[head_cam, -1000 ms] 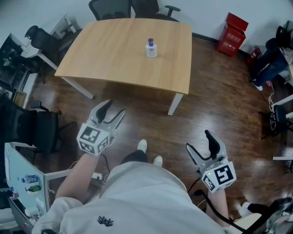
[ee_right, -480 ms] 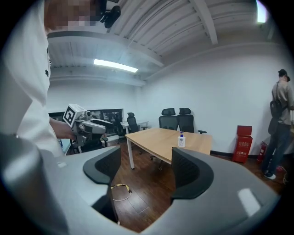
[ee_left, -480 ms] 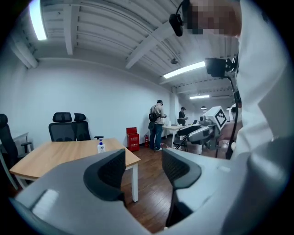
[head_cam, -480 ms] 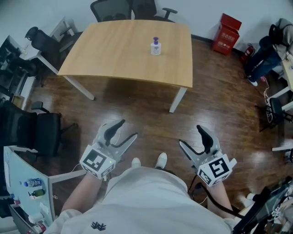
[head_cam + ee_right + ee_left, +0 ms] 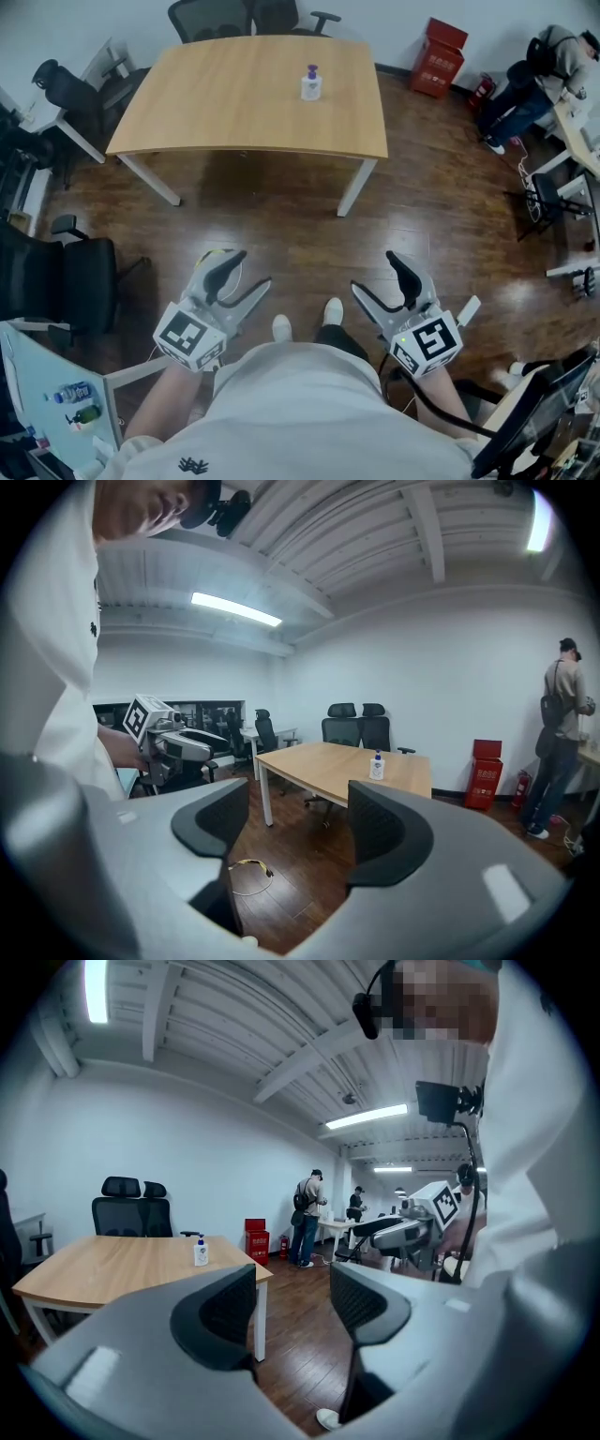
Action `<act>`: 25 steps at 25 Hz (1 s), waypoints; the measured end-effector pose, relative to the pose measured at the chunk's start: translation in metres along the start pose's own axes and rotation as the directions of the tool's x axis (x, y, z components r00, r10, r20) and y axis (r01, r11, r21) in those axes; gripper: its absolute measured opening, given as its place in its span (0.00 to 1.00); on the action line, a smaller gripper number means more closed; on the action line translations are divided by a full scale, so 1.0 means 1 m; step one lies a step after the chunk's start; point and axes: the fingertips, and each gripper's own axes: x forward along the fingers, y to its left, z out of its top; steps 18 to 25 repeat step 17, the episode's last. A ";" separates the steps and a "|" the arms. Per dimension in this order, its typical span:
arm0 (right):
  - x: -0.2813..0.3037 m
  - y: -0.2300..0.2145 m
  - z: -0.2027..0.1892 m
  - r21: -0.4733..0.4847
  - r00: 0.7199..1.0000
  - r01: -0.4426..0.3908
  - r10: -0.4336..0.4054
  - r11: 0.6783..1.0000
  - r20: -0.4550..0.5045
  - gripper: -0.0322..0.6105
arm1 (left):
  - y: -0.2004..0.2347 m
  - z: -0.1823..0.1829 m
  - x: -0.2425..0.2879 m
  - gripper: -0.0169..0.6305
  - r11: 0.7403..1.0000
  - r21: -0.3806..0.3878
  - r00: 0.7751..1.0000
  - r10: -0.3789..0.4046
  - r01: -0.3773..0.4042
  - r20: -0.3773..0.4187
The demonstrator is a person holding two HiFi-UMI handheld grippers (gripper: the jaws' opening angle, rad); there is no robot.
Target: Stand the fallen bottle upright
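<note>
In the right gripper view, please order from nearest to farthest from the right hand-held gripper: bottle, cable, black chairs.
1. Cable, on the floor ahead.
2. Bottle, on the table.
3. Black chairs, behind the table.

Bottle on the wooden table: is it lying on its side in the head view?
No, the bottle stands upright on the table, with its pump head on top.

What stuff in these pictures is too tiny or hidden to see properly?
- Bottle: the print on its label is too small to read in any view.
- Table: in the head view its far legs are hidden under its own top.
- Shoes: in the head view they are partly covered by the person's white shirt.
</note>
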 end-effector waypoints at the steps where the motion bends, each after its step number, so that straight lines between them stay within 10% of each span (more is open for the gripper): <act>1: 0.001 0.008 -0.002 0.004 1.000 0.003 -0.003 1.000 -0.001 0.57 | 0.002 -0.005 -0.006 0.41 1.000 0.010 1.000 0.007 -0.007 -0.007; 25: 0.020 0.050 -0.002 -0.021 1.000 0.028 -0.028 0.999 0.003 0.55 | 0.022 -0.022 -0.030 0.41 0.999 0.038 1.000 -0.015 0.015 0.003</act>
